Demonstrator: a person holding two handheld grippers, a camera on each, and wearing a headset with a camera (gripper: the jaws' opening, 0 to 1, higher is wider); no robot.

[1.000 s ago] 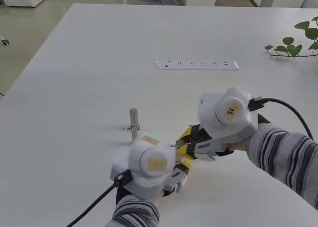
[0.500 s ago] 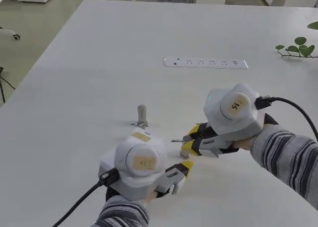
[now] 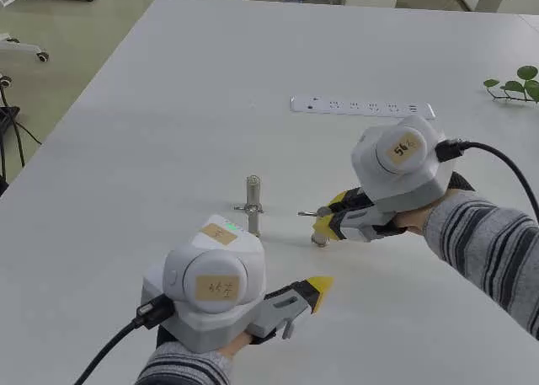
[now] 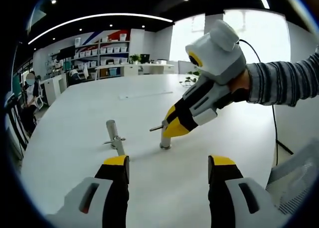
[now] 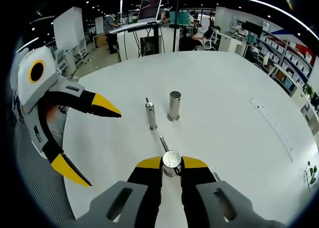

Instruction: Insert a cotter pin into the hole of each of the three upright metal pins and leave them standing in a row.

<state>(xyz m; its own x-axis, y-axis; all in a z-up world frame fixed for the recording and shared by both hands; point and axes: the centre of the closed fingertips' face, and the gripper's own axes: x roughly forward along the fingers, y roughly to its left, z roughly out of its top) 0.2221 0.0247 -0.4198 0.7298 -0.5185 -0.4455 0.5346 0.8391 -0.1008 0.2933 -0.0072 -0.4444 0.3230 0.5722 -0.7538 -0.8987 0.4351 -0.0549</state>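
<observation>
My right gripper (image 3: 324, 222) is shut on an upright metal pin (image 3: 320, 236) whose foot rests on the white table (image 3: 168, 107). A thin cotter pin (image 3: 305, 213) sticks out sideways from its hole. From above, the pin's round top (image 5: 171, 159) sits between the yellow jaws. Two more metal pins (image 5: 150, 114) (image 5: 173, 106) stand just beyond it. One of them (image 3: 253, 191) carries a cotter pin (image 3: 248, 207) crosswise. My left gripper (image 3: 307, 296) is open and holds nothing; it sits nearer to me, a short way from the held pin (image 4: 164, 138).
A white power strip (image 3: 362, 109) lies farther back on the table. A green plant sprig (image 3: 515, 86) reaches in at the right edge. The table's left edge drops to the floor, where a chair (image 3: 17, 44) stands. Cables trail from both grippers.
My left gripper has drawn back toward me, away from the held pin and the right gripper. The right gripper stays shut on the pin. The head view has shifted.
</observation>
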